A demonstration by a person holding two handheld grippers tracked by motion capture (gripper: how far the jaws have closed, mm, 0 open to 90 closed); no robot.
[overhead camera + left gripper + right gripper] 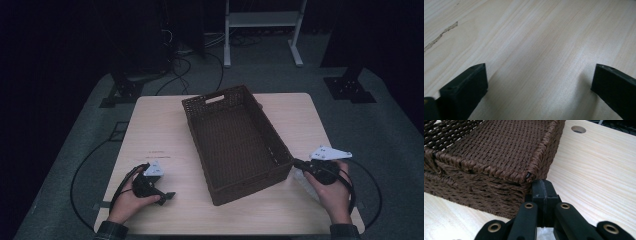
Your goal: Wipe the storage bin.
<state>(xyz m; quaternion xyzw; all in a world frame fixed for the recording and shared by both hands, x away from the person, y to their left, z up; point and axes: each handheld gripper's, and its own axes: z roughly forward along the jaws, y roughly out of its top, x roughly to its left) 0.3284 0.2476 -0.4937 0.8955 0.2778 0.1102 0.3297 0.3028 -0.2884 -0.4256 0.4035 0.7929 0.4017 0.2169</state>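
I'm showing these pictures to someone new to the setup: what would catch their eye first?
The dark brown woven basket, lying askew in the middle of the pale wooden table, stands out at once. Next comes the right claw, its jaws shut tight together, right at the basket's near right corner. At the table's near left, the left claw has its jaws spread wide over bare wood with nothing between them.
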